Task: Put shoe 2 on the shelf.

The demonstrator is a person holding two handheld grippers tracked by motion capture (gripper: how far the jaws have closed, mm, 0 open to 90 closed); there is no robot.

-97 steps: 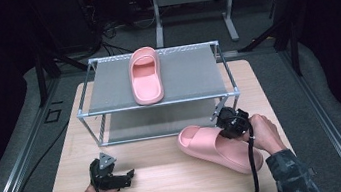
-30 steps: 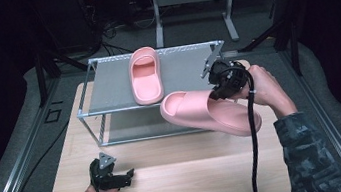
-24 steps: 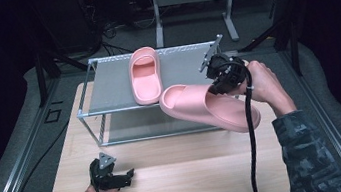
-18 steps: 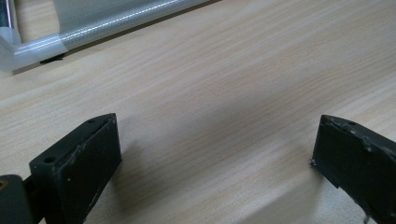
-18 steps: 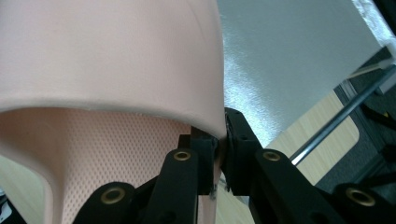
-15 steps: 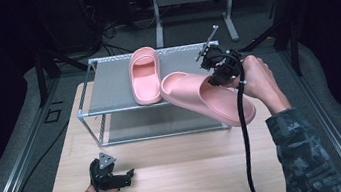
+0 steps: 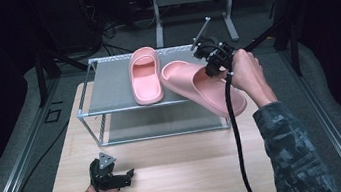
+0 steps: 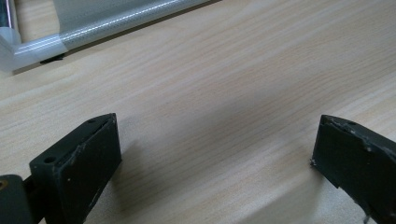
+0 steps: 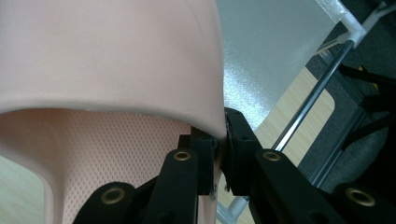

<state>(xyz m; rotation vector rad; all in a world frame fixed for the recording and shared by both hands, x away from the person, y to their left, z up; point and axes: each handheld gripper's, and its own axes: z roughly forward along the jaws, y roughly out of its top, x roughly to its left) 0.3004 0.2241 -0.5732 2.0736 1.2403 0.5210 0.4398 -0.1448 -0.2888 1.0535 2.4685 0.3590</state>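
R hand-held gripper point(image 7: 206, 67) clamps 1 pink slipper point(image 7: 205, 87) over rack point(image 7: 106, 87), beside 2nd slipper point(image 7: 146, 75). L hand-held gripper point(image 7: 125, 177) gapes wide, low over bench point(image 7: 184, 170).

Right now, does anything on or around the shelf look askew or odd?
Only the second pink slipper: it hangs tilted in the right claw, toe over the shelf top, heel off its front edge. The first slipper lies flat there.

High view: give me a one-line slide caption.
Right hand-held gripper holds a pink slipper over the rack beside its mate; left hand-held gripper rests open.
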